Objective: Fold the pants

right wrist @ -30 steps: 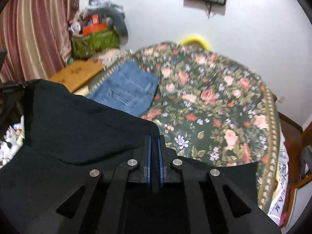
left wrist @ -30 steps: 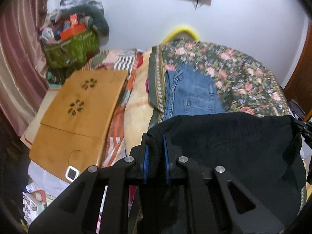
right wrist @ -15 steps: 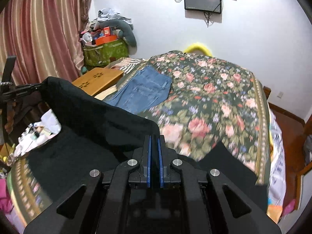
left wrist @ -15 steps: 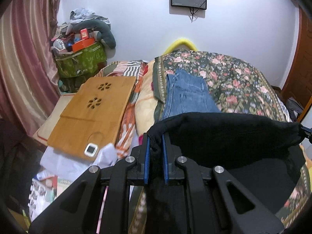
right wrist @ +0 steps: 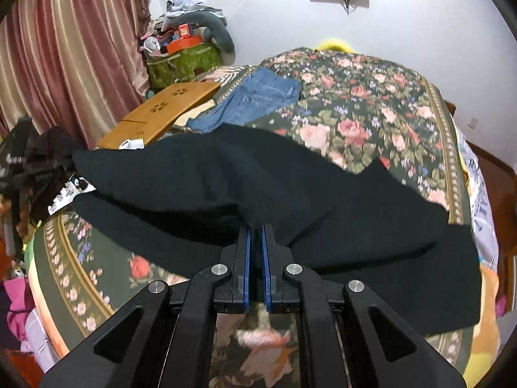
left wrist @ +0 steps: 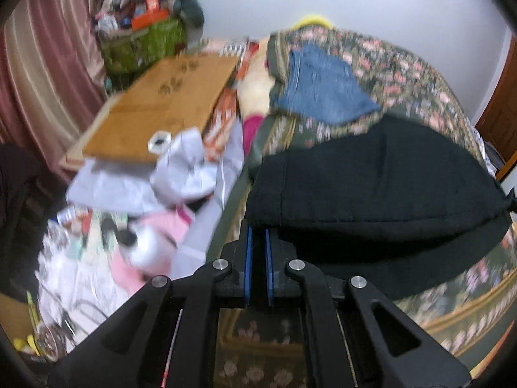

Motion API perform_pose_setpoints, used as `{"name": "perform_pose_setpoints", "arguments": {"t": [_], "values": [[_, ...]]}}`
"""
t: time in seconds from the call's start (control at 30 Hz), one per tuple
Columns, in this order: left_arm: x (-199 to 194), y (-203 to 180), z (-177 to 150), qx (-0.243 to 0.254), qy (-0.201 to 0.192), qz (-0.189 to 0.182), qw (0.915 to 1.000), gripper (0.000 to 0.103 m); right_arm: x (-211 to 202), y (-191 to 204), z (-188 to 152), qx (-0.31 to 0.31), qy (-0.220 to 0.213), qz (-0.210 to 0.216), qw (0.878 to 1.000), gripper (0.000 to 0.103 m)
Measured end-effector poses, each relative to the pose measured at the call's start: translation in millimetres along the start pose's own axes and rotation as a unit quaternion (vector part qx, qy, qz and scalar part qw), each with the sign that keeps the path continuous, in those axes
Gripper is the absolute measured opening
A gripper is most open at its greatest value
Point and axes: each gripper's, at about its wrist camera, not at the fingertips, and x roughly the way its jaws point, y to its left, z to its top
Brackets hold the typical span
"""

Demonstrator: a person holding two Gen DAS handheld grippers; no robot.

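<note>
Black pants [left wrist: 381, 181] lie folded over on the floral bedspread [left wrist: 462, 304], with one edge held up between my two grippers. My left gripper [left wrist: 257, 236] is shut on the left corner of that edge. My right gripper [right wrist: 255, 236] is shut on the pants [right wrist: 226, 181] at the fold's right corner. In the right wrist view the cloth spreads left to the left gripper [right wrist: 42, 174] and right toward the bed edge. The left wrist view is blurred.
Folded blue jeans [right wrist: 258, 97] lie on the bedspread [right wrist: 371, 103] beyond the black pants. A wooden lap desk [right wrist: 168, 110], papers [left wrist: 181, 168] and clutter sit left of the bed. A green bag [right wrist: 184, 61] stands by the curtain [right wrist: 64, 48].
Both grippers have moved down and forward with the pants' edge. The black cloth now lies lower and flatter over the bed.
</note>
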Motion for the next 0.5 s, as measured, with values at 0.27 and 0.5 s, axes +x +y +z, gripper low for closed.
{"name": "perform_pose_setpoints", "arguments": {"t": [0.27, 0.5], "values": [[11, 9, -26, -0.022, 0.044, -0.005, 0.9988, 0.004, -7, 8, -10, -0.016, 0.004, 0.001, 1.000, 0.010], [-27, 19, -5, -0.024, 0.017, 0.004, 0.9996, 0.016, -38, 1, -5, -0.009, -0.022, 0.001, 1.000, 0.011]]}}
